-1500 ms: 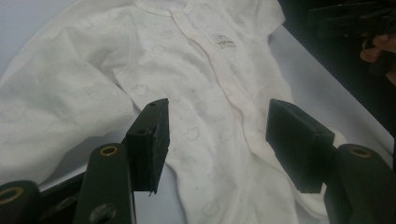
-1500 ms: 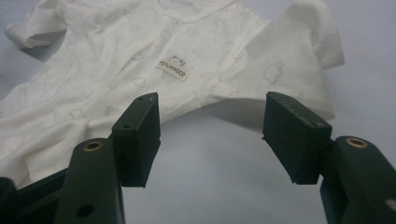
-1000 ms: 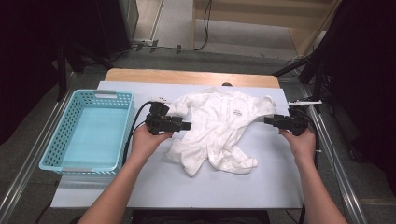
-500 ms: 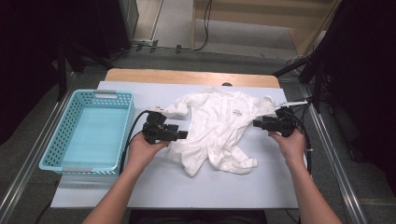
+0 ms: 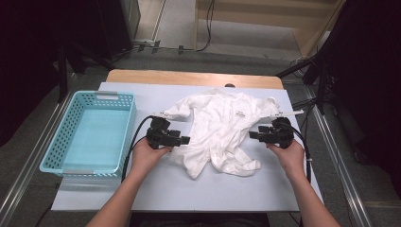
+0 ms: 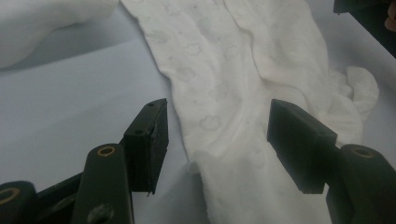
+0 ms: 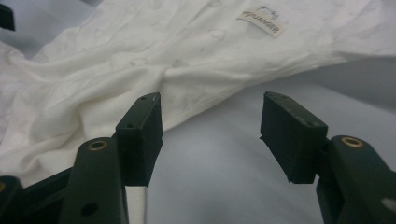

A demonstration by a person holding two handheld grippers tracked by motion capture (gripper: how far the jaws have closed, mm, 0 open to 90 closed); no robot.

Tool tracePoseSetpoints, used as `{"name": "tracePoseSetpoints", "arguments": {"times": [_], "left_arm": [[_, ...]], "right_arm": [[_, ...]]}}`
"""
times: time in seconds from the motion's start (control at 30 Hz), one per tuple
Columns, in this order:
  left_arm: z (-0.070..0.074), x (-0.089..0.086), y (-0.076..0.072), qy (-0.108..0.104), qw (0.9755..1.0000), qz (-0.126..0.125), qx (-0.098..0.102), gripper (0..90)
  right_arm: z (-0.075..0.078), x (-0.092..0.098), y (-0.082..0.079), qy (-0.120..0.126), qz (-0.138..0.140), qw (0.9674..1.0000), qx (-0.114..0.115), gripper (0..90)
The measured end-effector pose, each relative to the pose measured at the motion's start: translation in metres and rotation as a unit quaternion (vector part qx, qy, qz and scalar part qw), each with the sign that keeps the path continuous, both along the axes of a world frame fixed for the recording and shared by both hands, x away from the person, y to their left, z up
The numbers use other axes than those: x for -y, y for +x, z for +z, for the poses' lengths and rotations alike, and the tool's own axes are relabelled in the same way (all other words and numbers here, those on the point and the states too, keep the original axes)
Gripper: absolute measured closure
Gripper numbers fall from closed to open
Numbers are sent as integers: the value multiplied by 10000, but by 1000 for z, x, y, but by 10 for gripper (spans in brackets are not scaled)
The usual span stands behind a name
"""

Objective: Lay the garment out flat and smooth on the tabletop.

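left gripper [image 5: 185,140], in the high view, has come in and down since a second ago and now sits at the garment's [image 5: 222,127] left edge, jaws apart; right gripper [image 5: 254,135] has slid in from the table's right rim to the garment's right edge, jaws apart too, having just closed a little with nothing pinched between them. both now flank the cloth, so a two-sided pickup looks close. the garment, a white baby suit, lies spread and rumpled in the middle of the pale blue table [image 5: 156,189], with a turquoise mesh basket [image 5: 127,123] well to its left. in the left gripper view, the gripper [image 6: 219,135] has its black blocky pads straddling a soft fold of the garment [image 6: 233,93], thin knit with a faint printed pattern, one pad over bare table; no pad presses on it yet. in the right gripper view, the gripper [image 7: 212,128] is open over smooth table just beside the garment's hem [image 7: 196,70], near a small woven label [image 7: 259,22]; cloth looks limp and creased.
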State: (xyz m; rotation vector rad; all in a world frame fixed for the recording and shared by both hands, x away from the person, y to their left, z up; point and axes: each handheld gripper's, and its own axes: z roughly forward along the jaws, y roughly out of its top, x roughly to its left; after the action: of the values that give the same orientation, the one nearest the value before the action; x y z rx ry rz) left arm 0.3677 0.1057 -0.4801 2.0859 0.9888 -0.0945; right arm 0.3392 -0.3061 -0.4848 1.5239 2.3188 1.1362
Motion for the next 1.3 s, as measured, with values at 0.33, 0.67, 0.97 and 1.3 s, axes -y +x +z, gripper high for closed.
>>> {"name": "tracePoseSetpoints", "arguments": {"times": [0.33,0.67,0.97,1.3], "left_arm": [[-12,7,-1,187,9998,-83,-68,402],[-20,12,-4,379,9991,-169,76,459],[-26,18,-16,368,9992,47,132,801],[-13,15,-21,-137,9995,109,-244,836]], "right_arm": [[-10,-27,-22,-75,645,9978,-120,401],[-25,-52,-26,-605,1002,9931,-38,574],[-23,-47,-24,-468,716,9947,-571,876],[-3,-28,-38,-201,627,9957,-650,878]]}}
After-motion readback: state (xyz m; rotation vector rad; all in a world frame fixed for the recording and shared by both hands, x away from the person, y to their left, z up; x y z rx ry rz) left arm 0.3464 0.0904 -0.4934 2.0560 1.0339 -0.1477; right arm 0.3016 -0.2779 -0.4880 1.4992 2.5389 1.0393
